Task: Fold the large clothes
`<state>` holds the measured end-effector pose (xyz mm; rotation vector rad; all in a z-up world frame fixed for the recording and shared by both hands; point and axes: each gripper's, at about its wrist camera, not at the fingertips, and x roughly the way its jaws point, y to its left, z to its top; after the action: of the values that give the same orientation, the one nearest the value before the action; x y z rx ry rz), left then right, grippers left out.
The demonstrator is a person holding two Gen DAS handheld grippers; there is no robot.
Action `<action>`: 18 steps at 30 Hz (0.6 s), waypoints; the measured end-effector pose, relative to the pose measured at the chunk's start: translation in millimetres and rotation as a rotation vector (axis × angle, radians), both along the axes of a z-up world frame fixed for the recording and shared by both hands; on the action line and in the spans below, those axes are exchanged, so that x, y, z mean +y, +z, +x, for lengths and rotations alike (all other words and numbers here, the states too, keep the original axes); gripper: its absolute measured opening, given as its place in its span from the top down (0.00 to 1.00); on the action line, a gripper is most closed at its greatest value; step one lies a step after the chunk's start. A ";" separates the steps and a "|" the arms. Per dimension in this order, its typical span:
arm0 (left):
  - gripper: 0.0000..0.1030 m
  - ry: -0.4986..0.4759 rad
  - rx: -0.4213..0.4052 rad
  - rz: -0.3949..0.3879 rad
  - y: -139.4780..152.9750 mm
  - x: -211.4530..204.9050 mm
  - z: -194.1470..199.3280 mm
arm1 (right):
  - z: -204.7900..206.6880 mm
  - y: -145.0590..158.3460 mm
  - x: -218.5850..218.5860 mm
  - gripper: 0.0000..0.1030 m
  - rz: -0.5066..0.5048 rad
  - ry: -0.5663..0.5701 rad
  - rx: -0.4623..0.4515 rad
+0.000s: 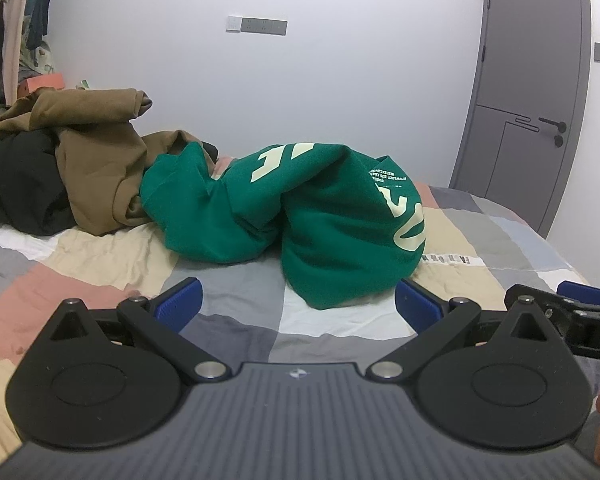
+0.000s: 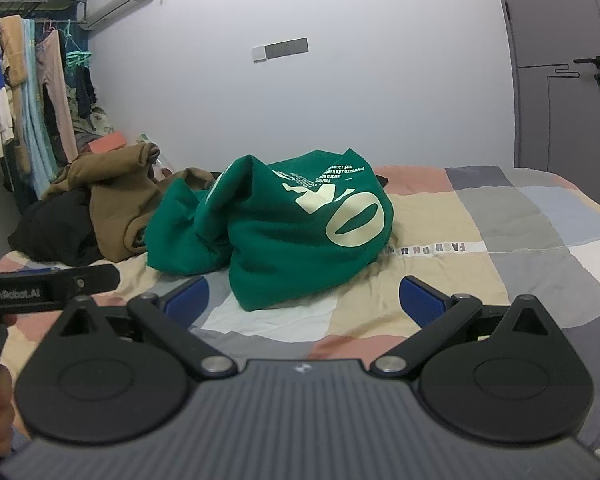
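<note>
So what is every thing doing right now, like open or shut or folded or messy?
Left tongs: open, holding nothing.
Right tongs: open, holding nothing.
Green sweatshirt: crumpled in a heap on the bed, not folded.
Brown garment: bunched up, not folded.
Black garment: in a pile, not folded.
Door: shut.
Bed cover: spread out, a bit wrinkled.

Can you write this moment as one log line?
left tongs: open, empty | right tongs: open, empty | green sweatshirt: crumpled on bed, unfolded

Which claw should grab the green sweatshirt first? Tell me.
Probably the left claw: the green sweatshirt hem lies almost between its open fingers. The right claw, also open, sits slightly farther back.
</note>
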<state>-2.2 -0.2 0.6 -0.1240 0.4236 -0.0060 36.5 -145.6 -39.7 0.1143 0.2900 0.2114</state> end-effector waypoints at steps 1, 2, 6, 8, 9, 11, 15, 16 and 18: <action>0.00 -0.001 0.000 0.000 0.1 0.0 -0.1 | -0.6 0.1 0.6 0.00 -0.002 0.000 -0.001; 0.00 -0.001 -0.001 0.000 0.2 -0.4 -0.3 | -0.2 0.2 0.5 0.00 -0.005 0.002 -0.004; 0.00 -0.001 -0.001 0.000 1.3 -0.5 -1.0 | -0.9 -0.1 2.7 0.00 -0.016 0.006 -0.008; 0.00 0.000 -0.001 -0.001 1.4 -0.8 -1.0 | -0.8 0.0 2.7 0.00 -0.018 0.004 -0.008; 0.00 -0.002 -0.001 0.000 1.3 -0.8 -0.9 | -1.2 -0.1 2.8 0.00 -0.017 0.004 -0.008; 0.00 -0.002 0.000 -0.002 1.3 -1.3 -0.7 | -1.6 -0.3 2.7 0.00 -0.015 0.003 -0.007; 0.00 -0.003 0.001 0.000 1.9 -0.8 -1.3 | -1.5 -0.3 3.3 0.00 -0.019 0.003 -0.005; 0.00 -0.003 0.001 0.002 2.0 -1.1 -1.5 | -1.6 -0.3 3.3 0.00 -0.020 0.004 -0.005; 0.00 -0.002 0.001 0.002 2.3 -1.2 -1.9 | -2.0 -0.1 3.5 0.00 -0.021 0.004 -0.005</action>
<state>-4.0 -1.3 2.9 -0.1211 0.4250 -0.0077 34.6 -142.1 -39.8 0.0926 0.2877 0.2129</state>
